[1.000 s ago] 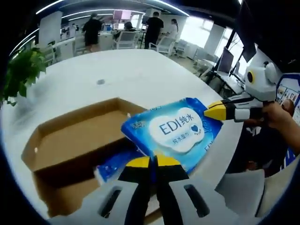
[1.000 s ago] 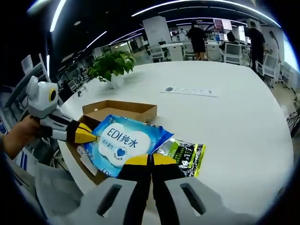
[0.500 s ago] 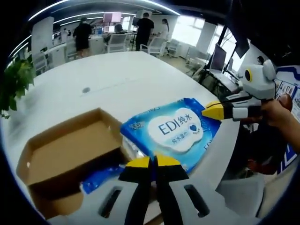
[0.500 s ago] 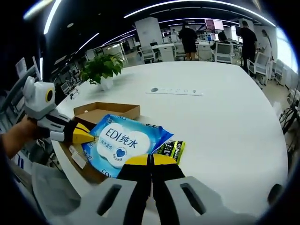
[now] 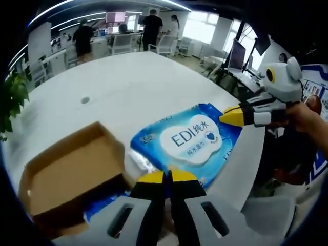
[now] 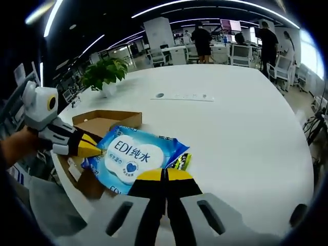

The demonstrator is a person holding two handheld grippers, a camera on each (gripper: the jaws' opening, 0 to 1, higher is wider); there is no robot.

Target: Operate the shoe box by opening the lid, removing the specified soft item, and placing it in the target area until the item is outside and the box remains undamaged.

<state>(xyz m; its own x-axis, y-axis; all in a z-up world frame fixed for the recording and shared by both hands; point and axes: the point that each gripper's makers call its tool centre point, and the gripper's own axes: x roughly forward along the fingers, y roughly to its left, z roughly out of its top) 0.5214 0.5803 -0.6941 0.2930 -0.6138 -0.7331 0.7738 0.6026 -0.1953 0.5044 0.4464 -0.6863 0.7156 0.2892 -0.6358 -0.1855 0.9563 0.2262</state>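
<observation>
Green plant (image 6: 105, 73) behind cardboard box (image 6: 105, 122)

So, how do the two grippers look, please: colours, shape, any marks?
The left gripper and the right gripper match: long black jaws with yellow tips, on a pale grey body with two slots. Seen from the side, the body is white with black bands.

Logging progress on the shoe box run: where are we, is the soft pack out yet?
Done: the box is open and the blue wipes pack is lifted out of it. In hand: the left gripper and right gripper each pinch an edge of the pack above the white table. Left: set the pack down on the table and let go.
</observation>
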